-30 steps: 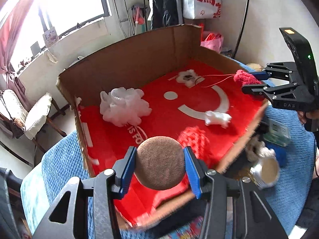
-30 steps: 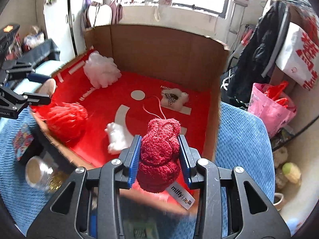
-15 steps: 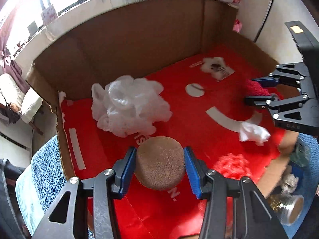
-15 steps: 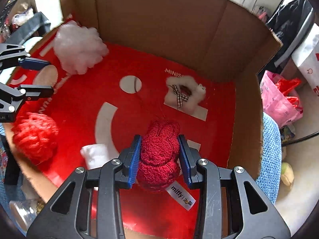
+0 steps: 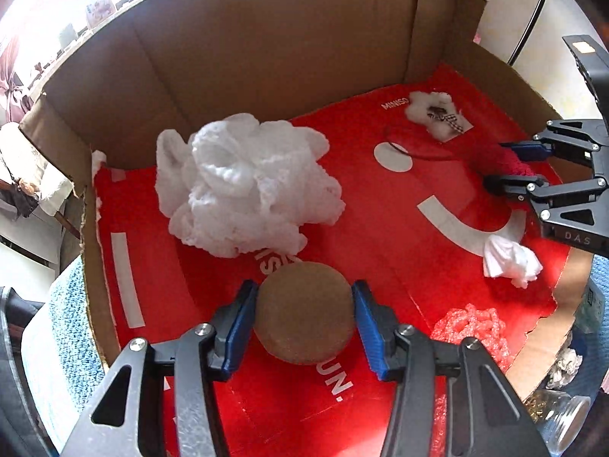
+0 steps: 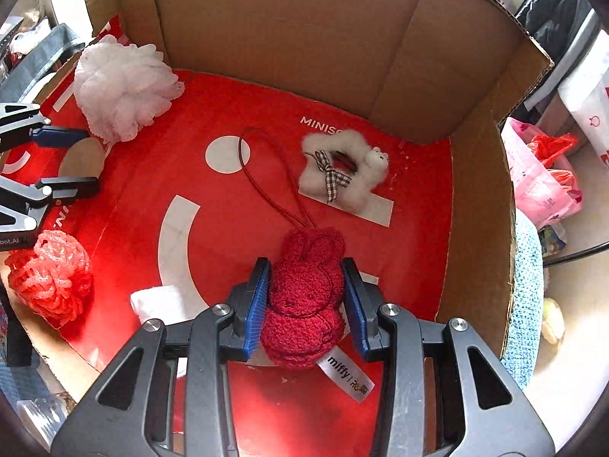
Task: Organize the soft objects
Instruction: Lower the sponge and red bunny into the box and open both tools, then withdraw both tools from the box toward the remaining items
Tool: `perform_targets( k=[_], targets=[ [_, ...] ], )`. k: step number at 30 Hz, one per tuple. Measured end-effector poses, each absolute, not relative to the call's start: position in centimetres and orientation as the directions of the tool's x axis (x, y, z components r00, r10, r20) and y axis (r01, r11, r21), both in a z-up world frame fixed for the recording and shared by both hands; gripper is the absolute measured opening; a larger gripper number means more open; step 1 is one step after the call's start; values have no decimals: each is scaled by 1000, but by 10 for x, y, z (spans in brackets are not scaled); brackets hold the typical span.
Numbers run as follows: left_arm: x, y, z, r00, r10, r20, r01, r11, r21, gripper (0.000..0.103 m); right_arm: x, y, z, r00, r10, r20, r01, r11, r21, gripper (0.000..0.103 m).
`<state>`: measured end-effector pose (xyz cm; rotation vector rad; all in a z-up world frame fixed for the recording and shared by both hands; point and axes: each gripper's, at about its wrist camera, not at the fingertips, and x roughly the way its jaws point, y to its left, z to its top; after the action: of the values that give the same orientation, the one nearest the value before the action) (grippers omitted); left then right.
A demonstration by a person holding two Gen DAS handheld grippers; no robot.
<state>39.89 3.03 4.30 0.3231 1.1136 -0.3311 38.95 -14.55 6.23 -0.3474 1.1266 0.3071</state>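
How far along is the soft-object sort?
Done: white pouf, red mesh ball, fluffy bear charm and tissue wad lie in the cardboard box. In hand: left tool grips a brown sponge, right tool a red bunny. Left: releasing both.

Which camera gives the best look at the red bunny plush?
The right wrist view: the red bunny plush sits centred between the right hand-held gripper pads, ears, stitched face and label all clear. The left wrist view shows only a dark red sliver of it between that gripper's fingers at the far right.
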Motion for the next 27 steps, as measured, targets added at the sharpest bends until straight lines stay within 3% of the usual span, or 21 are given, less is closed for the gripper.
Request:
perform_targets(
  k=[7, 12, 27],
  targets=[
    [401, 33, 41, 401, -93, -911, 418, 904, 92, 57, 396, -149, 59, 397, 62, -916, -408, 905, -116, 37],
    [399, 24, 42, 420, -74, -904, 407, 906, 115, 69, 398, -148, 58, 417, 31, -909, -404, 902, -155, 49],
    [361, 21, 89, 560, -89, -824, 349, 927, 138, 91, 368, -151, 94, 496, 80, -864, -376, 917, -131, 61]
  ],
)
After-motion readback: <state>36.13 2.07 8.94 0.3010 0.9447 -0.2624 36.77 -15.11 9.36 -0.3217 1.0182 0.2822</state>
